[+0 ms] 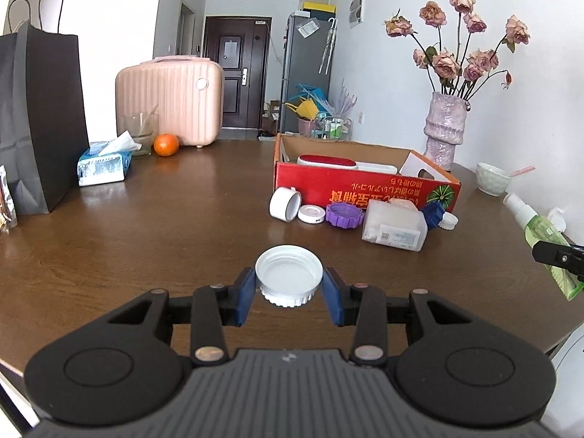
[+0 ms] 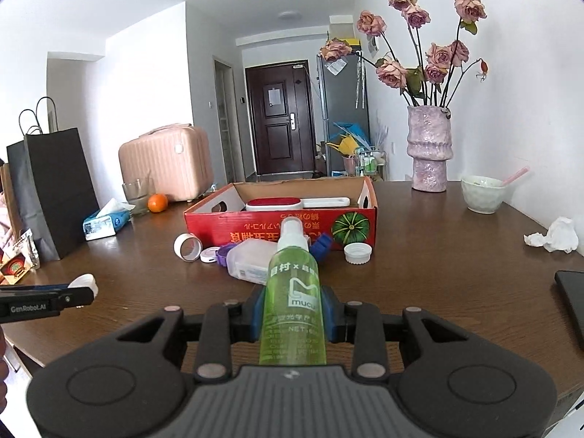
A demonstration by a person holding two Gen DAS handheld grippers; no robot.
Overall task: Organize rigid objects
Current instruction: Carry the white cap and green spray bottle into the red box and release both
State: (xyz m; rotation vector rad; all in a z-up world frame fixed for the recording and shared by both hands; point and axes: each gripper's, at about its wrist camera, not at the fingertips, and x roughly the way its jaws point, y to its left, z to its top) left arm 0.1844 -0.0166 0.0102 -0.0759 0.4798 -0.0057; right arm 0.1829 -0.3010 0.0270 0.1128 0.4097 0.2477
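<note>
Transport step: white cap (image 1: 289, 276) is clamped in left gripper (image 1: 289, 284), green spray bottle (image 2: 294, 292) clamped in right gripper (image 2: 294, 312), both above table (image 1: 164, 226). Red box (image 2: 281, 224) is sited at 12 o'clock; carry-over and release inside are judged next.

This is a lived-in home, most likely the dining corner of a small apartment. A brown wooden table (image 1: 182, 219) stands in a white-walled room, and behind it a short hallway leads to a dark brown panelled entrance door (image 2: 279, 124) with a grey refrigerator (image 1: 306, 73) beside it. On the table stand a lumpy lilac ceramic vase (image 2: 430, 146) with dried pink roses (image 2: 438, 54), a ribbed pink hard-shell suitcase (image 1: 171, 98), a black paper shopping bag (image 1: 40, 109), a blue soft pack of tissues (image 1: 104, 164) and a round orange fruit (image 1: 166, 144).
</note>
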